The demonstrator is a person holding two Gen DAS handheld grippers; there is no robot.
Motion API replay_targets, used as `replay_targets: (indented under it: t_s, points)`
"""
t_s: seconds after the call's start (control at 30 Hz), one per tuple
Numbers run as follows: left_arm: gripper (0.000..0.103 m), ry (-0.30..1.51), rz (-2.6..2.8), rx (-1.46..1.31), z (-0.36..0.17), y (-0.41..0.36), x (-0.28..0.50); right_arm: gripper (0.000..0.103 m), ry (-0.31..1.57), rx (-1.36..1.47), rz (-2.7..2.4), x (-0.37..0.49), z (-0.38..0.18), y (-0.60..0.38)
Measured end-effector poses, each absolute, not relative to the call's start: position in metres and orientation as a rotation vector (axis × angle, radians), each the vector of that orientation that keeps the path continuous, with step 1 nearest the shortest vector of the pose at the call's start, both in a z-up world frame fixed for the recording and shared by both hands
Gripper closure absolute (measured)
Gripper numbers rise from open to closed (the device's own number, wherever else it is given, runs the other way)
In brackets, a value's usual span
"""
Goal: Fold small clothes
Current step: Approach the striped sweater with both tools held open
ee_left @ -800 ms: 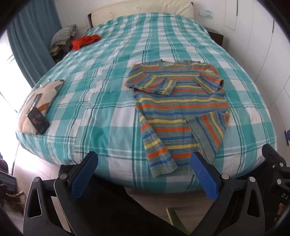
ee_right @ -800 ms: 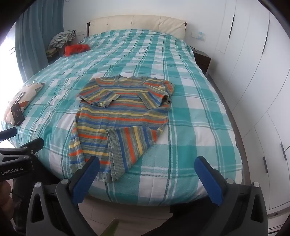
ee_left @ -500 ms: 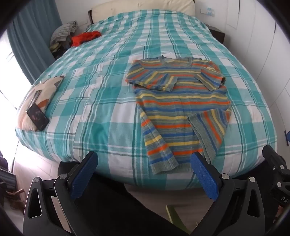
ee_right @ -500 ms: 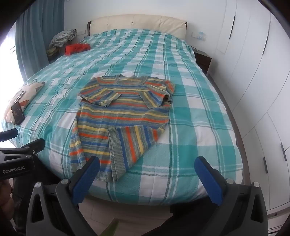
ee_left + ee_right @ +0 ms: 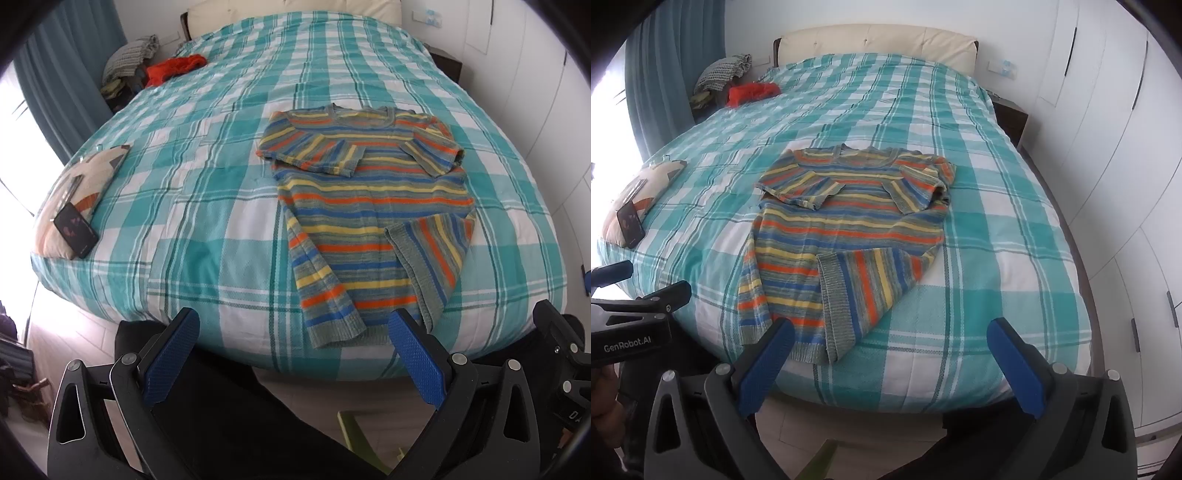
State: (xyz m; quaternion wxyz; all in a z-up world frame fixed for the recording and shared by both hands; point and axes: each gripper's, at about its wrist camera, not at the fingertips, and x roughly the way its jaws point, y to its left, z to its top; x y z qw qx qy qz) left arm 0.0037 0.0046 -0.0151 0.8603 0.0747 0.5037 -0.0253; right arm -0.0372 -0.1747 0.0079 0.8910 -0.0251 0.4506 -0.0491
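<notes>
Sleeves lie folded across the striped sweater [image 5: 373, 218] on the bed [image 5: 221, 206]; your left tongs [image 5: 291, 354] and right tongs [image 5: 890, 363] gape apart, empty; body folds remain.

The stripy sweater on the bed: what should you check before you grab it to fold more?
1. Left gripper open and empty: ok.
2. Right gripper open and empty: ok.
3. Striped sweater lies flat on the checked bedspread: ok.
4. Both sleeves folded in across the chest: ok.
5. Bottom hem flat: not ok, its right corner is turned up over the body.
6. Nothing else lying on the sweater: ok; the phone on the cushion and the red cloth lie well apart.
</notes>
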Motion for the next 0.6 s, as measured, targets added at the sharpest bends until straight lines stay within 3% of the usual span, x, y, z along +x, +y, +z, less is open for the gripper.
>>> replay_targets:
  t_s: [0.6]
  points:
    - [0.000,1.051,0.000,0.197,-0.0127,0.0061,0.0055,0.000,0.935,-0.035,-0.102,-0.0366,0.0070,-0.1778]
